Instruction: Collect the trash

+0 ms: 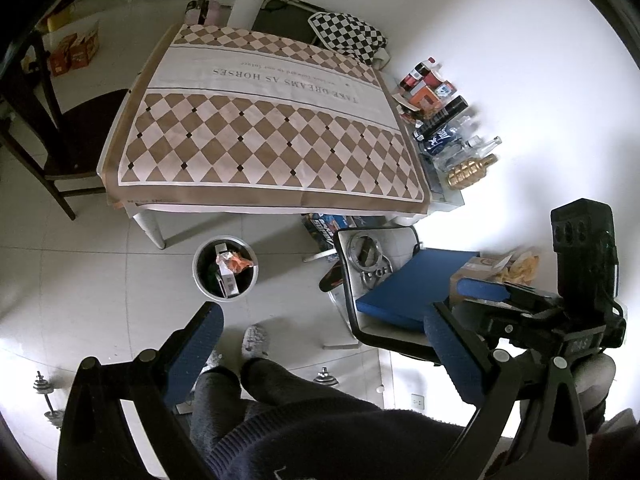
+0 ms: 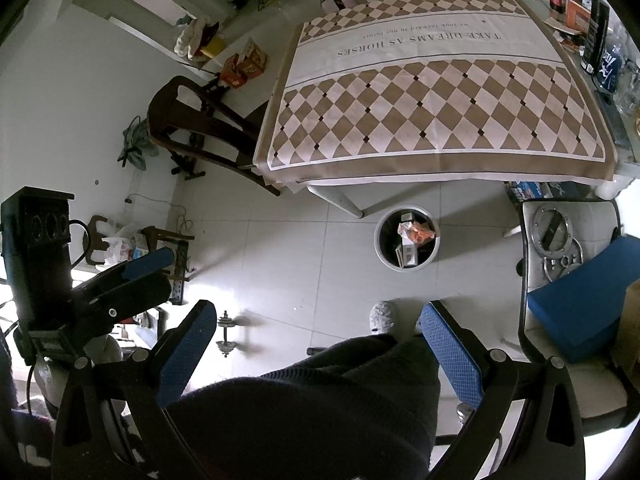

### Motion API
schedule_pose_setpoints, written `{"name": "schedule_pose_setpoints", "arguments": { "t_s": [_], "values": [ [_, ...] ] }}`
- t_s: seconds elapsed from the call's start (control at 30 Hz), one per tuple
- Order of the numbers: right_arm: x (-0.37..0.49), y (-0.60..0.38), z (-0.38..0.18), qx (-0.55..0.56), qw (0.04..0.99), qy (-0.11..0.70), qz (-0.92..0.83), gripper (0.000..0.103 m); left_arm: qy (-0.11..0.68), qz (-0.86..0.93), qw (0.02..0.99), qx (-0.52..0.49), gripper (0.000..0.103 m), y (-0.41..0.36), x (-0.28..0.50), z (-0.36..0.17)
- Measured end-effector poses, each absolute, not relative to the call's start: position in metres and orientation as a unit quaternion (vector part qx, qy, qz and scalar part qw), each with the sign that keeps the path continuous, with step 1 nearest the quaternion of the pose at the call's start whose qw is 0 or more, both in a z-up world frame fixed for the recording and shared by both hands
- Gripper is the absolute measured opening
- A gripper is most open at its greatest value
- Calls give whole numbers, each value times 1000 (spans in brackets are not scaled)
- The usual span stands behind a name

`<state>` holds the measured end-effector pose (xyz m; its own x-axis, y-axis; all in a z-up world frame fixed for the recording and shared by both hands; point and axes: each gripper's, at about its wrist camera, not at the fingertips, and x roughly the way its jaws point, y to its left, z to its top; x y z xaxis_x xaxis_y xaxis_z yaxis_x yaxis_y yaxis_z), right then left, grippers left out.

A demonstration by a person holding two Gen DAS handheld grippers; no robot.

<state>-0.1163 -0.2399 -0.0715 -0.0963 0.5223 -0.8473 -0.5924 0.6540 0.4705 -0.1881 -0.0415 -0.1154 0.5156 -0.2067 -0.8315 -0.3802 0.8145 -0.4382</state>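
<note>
A table (image 1: pixel 264 196) under a brown-and-cream checked cloth (image 1: pixel 260 132) fills the room's middle on pale floor tiles (image 1: pixel 80 280); bottles and boxes (image 1: pixel 440 120) crowd the tabletop's right edge against the white wall. A dark wooden chair (image 1: pixel 48 120) stands at the left edge. A white chair (image 1: pixel 384 336) by the near right corner carries a blue board (image 1: pixel 412 284) and metal rings. Just off the tabletop's near edge, on the floor, the round trash bin (image 1: pixel 225 267) holds cartons and orange wrappers. The left gripper (image 1: pixel 324 348) and right gripper (image 2: pixel 320 356) hang spread wide and empty above the person's dark-clad legs (image 1: pixel 248 392).
</note>
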Motion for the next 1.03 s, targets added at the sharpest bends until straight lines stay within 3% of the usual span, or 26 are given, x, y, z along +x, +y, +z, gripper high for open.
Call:
{"name": "schedule_pose_setpoints", "arguments": {
  "t_s": [1.03],
  "values": [
    [-107, -248, -64, -36, 666, 611, 426, 103, 488, 57, 817, -301, 103, -42, -184, -107]
  ]
}}
